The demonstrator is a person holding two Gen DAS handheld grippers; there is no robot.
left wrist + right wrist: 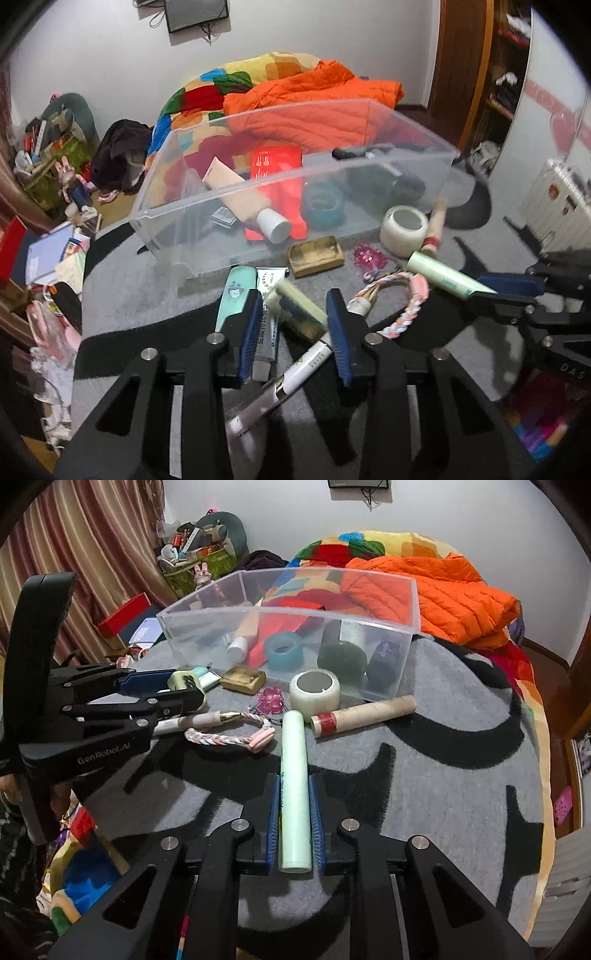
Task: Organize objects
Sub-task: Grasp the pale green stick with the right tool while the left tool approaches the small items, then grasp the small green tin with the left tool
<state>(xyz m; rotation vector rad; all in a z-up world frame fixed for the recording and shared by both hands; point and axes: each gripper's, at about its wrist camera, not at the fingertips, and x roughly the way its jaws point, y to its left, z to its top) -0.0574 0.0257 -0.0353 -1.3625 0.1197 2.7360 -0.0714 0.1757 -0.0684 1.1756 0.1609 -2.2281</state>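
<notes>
Right tool (293,805) clamped on pale green cylindrical tube (294,794), lifted near grey-black blanket (424,775). Left tool (293,314) open, straddling small cream-green box (299,308). Clear plastic bin (221,206) beyond, on bed.

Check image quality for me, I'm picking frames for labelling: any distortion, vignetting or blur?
Left wrist: fisheye bends the clear bin; black corners; background soft. Right wrist: bin's front rim bows, corners dark; pale green tube between the right gripper fingers is sharp.
</notes>
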